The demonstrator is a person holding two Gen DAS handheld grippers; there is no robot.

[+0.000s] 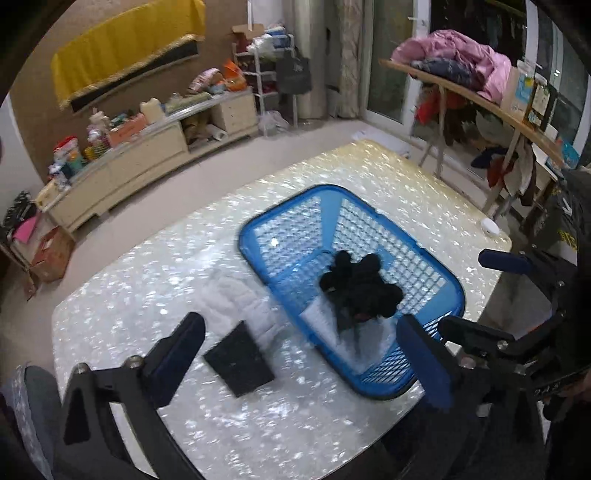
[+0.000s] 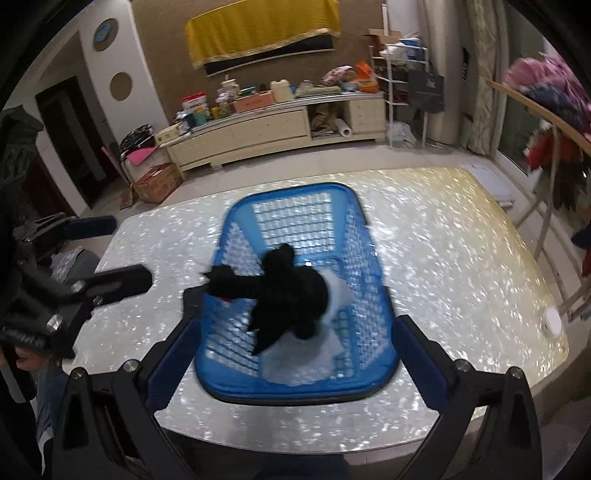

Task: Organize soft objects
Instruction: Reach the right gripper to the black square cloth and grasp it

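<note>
Shiny white table (image 1: 147, 314) fills both views. Both the left gripper (image 1: 299, 354) and the right gripper (image 2: 291, 332) have jaws wide apart, holding nothing. A black glove (image 1: 360, 291) lies in the blue basket (image 1: 258, 236). A white cloth (image 1: 240, 306) and black pad (image 1: 240, 363) wait beside it, with plenty of bare table around.

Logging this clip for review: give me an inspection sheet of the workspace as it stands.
Surface: glossy pearly table, blurred by motion.
Job's things: blue basket holding a black soft item over a white cloth; white folded cloth and black folded cloth lie on the table beside it.
Clutter: small white round object near the table edge.
Grippers: left tool open, nothing held; right tool open, nothing held.
Cables: nothing seen.
Surroundings: cluttered low cabinet, yellow cloth on the wall, clothes on a board.
</note>
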